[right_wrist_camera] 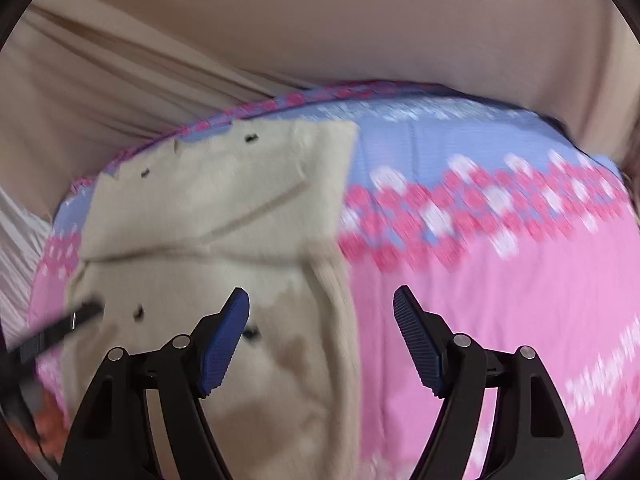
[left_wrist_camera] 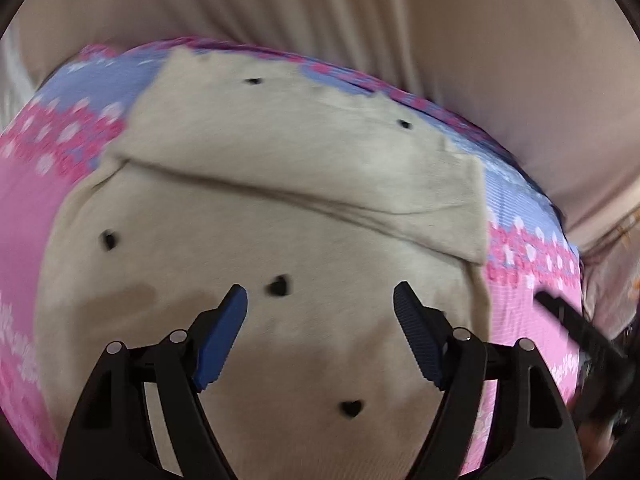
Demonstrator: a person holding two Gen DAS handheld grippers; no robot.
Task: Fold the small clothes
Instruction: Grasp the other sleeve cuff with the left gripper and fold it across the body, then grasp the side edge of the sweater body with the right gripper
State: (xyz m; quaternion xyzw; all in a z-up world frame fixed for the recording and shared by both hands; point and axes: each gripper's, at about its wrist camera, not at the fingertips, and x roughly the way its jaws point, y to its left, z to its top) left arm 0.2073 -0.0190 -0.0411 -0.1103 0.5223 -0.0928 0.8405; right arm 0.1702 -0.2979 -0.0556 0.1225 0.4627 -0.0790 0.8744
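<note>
I am holding both claws, left gripper [left_wrist_camera: 320, 300] and right gripper [right_wrist_camera: 321, 300], apart and empty. Garment [left_wrist_camera: 248, 208] is lying on the cloth [right_wrist_camera: 500, 280], far part folded over; further folds remaining, I judge.

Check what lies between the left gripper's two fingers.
Only the beige heart-print garment beneath, with one black heart in the gap; the left gripper holds nothing, per left wrist view.

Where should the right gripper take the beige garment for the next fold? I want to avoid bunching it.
Probably the long right edge of the garment, near its lower part. That edge lies straight and free on the pink sheet, so the open right gripper, already over it, can come down from above and pinch it. The flap at the far end is already folded.
</note>
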